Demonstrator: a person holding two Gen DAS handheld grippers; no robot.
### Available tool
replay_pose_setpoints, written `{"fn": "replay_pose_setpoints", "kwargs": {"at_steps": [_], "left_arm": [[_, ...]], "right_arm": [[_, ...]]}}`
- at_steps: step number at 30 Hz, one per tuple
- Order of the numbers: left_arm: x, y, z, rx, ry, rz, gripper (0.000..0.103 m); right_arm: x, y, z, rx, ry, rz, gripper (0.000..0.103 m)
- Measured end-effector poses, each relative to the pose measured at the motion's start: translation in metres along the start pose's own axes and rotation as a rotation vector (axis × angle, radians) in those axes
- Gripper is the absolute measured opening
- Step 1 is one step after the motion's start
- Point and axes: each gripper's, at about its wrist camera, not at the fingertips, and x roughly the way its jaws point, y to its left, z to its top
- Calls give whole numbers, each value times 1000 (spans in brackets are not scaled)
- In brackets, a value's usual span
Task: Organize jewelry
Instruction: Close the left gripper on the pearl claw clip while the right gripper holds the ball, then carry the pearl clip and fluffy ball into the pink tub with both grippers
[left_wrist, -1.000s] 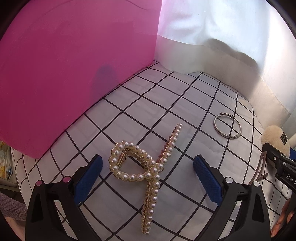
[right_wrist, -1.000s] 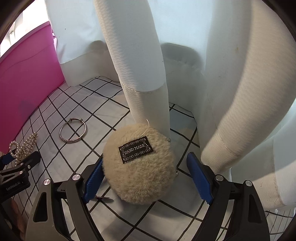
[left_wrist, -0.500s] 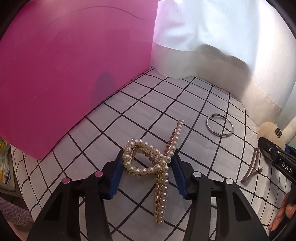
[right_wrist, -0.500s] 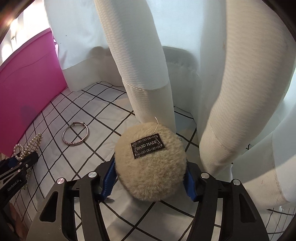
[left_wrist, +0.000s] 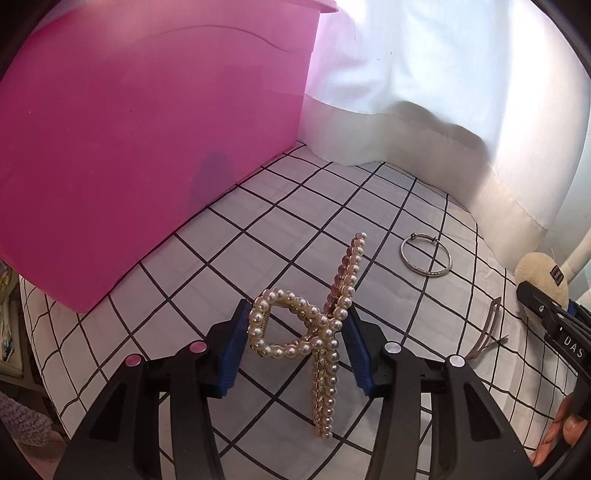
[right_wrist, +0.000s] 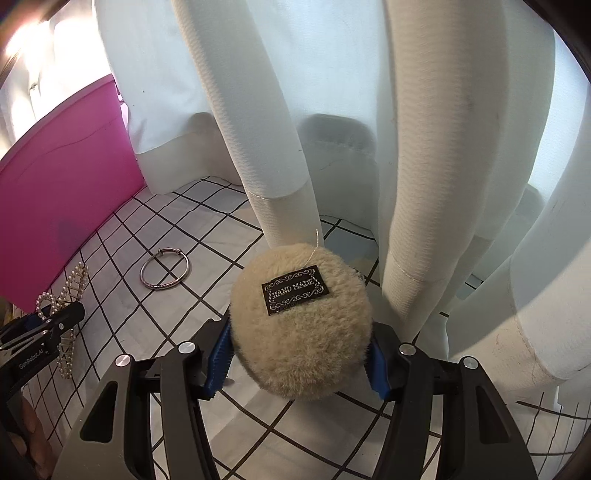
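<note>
The left gripper (left_wrist: 293, 345) has its blue pads pressed on either side of the pearl hair claw (left_wrist: 314, 328), gripping the looped end while the long pearled arm trails toward six o'clock and the tip points to about one o'clock. The right gripper (right_wrist: 297, 354) is clamped around the fluffy beige pom-pom (right_wrist: 301, 321), which sits squeezed between its pads just in front of the white curtain (right_wrist: 266, 110). The pink bin (left_wrist: 147, 129) stands at ten o'clock from the left gripper, and a silver bangle (left_wrist: 425, 254) and a thin brown hair clip (left_wrist: 487, 328) lie on the checked cloth (left_wrist: 295, 229) toward two and three o'clock. I'd lift both pieces straight up, keeping the squeeze steady, since the pearl loop looks slippery and could twist, then carry them over the bin's rim.
</note>
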Motion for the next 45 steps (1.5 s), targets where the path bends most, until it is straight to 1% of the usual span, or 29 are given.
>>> {"fn": "replay_pose_setpoints", "kwargs": {"at_steps": [5, 16, 26, 31, 35, 40, 45], "left_arm": [[-14, 0, 1, 3, -45, -13, 46], [-37, -5, 2, 4, -97, -38, 46], [-64, -7, 3, 5, -143, -53, 46], [-95, -7, 9, 10, -180, -60, 46], [-120, -3, 18, -3, -191, -65, 46], [-156, 9, 26, -31, -220, -49, 46], [-193, 27, 38, -60, -262, -24, 46]], "right_arm": [[-8, 3, -4, -9, -24, 12, 58], [-37, 7, -13, -25, -66, 41, 58], [-60, 12, -17, -45, -64, 51, 58], [-78, 19, -12, -62, -74, 61, 58], [-100, 26, -4, -89, -95, 67, 58], [-130, 37, 10, -101, -131, 106, 58], [-152, 62, 31, -157, -165, 153, 58]]}}
